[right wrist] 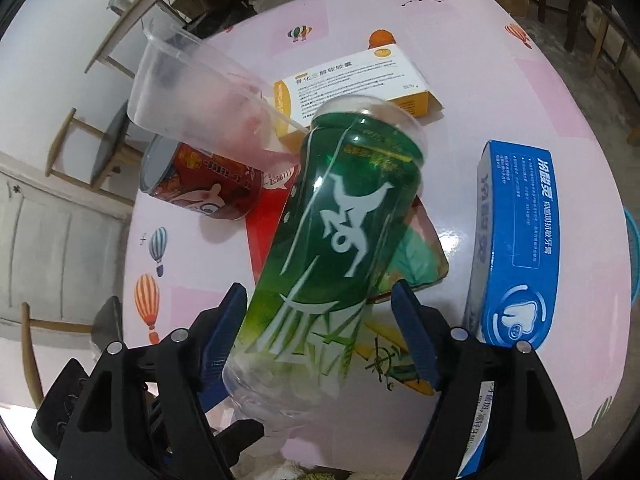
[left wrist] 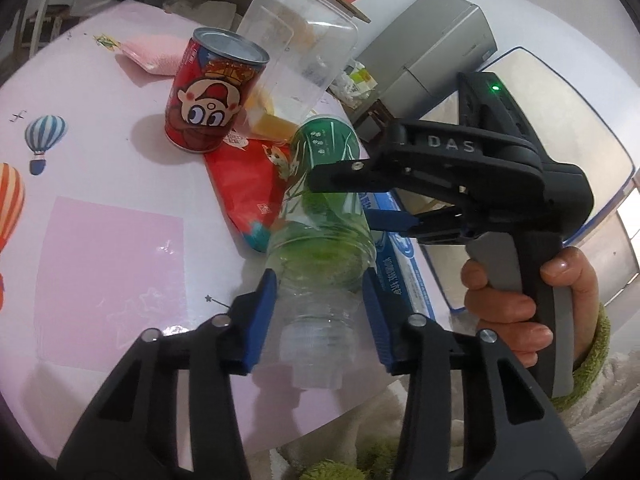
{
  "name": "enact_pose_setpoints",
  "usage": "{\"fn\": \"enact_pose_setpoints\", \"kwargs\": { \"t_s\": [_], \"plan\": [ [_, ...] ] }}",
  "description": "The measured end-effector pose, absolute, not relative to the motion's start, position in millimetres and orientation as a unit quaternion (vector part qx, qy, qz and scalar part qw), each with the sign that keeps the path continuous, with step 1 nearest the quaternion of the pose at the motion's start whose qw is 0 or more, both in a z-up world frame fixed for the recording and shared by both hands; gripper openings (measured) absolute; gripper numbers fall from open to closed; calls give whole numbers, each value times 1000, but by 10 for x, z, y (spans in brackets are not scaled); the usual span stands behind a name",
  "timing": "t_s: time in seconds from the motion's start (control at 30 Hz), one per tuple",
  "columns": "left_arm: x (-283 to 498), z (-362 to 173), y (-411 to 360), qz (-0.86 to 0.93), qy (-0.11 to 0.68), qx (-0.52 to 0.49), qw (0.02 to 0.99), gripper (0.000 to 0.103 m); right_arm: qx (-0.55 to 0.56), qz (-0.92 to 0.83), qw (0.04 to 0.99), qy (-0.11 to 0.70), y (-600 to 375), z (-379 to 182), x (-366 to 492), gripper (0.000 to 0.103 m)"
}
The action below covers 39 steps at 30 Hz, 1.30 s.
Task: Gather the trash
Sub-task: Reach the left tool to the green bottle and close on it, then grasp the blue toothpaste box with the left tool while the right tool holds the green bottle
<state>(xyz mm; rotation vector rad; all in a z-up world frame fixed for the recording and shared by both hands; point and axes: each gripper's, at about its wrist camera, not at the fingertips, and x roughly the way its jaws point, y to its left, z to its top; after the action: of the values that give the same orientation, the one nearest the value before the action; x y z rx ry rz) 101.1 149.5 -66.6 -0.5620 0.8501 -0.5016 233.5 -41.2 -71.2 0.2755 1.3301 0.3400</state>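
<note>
L gripper (left wrist: 320, 312) is clamping the green-label plastic bottle (left wrist: 320, 216) near its neck end, blue pads (left wrist: 262, 320) pressing both sides of the clear shoulder; bottle is pointing away over the table's near edge. R gripper (right wrist: 320, 340) is straddling the same bottle w/ jaws apart: left pad (right wrist: 224, 332) looks to be touching the bottle, right pad (right wrist: 416, 336) standing clear of it. In the left wrist view the R gripper's fingers are reaching across the bottle's middle, w/ the person's right hand (left wrist: 520, 300) squeezing the handle. Pink table (left wrist: 100, 184) w/ balloon print is carrying the rest: red can (left wrist: 214, 92) standing upright toward the middle, clear plastic tub (left wrist: 296, 56) tipping just behind it, red snack wrapper (left wrist: 248, 188) lying flat between can and bottle. Yellow-white box (right wrist: 360, 80) is lying behind the bottle, touching the tub. Blue toothpaste box (right wrist: 516, 252) is sitting by the table's edge, right of the bottle in the right wrist view.
</note>
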Motion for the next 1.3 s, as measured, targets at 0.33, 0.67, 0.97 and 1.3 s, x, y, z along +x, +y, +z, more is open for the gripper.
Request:
{"fn": "enact_pose_setpoints", "kwargs": {
  "t_s": [0.33,0.67,0.97,1.3],
  "plan": [
    [1032,-661,1471,-256,401,-264,839,35,169,152,745,628,-425,-908,2334,61],
    [815,-463,1653,-242,377,-284,848,35,240,205,707,632,-754,-791,2272,59],
    [663,-340,1727,-220,369,-289,856,37,296,249,680,622,-1255,-691,2098,58],
    [863,-490,1133,-248,424,-255,833,53,303,229,722,578,-2292,-386,1927,58]
  ]
}}
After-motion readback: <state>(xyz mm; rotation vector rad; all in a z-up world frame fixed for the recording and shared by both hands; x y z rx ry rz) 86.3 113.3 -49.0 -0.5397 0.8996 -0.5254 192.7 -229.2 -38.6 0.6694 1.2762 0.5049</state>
